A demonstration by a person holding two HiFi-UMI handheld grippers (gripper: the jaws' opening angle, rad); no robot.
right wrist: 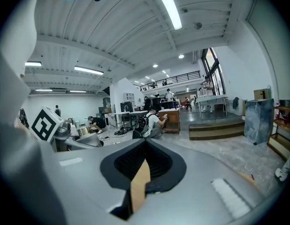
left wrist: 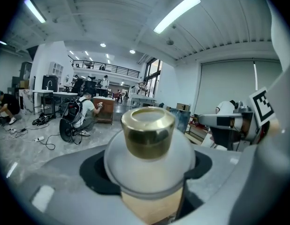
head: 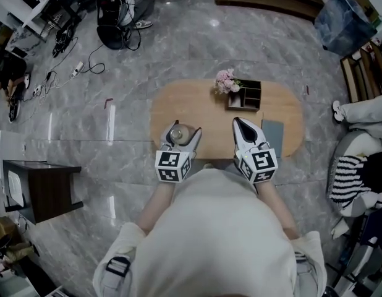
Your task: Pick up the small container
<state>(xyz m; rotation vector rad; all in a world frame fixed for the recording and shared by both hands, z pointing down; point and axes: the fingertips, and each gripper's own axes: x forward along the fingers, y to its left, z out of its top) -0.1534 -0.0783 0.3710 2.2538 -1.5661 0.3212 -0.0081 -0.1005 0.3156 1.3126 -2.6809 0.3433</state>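
At the left, the small container (left wrist: 147, 161) is clasped between the jaws of the left gripper (head: 183, 130) over the near edge of the pale wooden table (head: 203, 104). The lift is best made straight up and slowly, with an even squeeze low on the rounded body. That body is seen to be frosted, smooth and bulbous, topped by a shiny gold cylindrical cap (left wrist: 148, 130), while at the right the matt grey right gripper (head: 239, 121) is pressed closed on nothing.

Bright ceiling strips (left wrist: 177, 14), fisheye-warped edges
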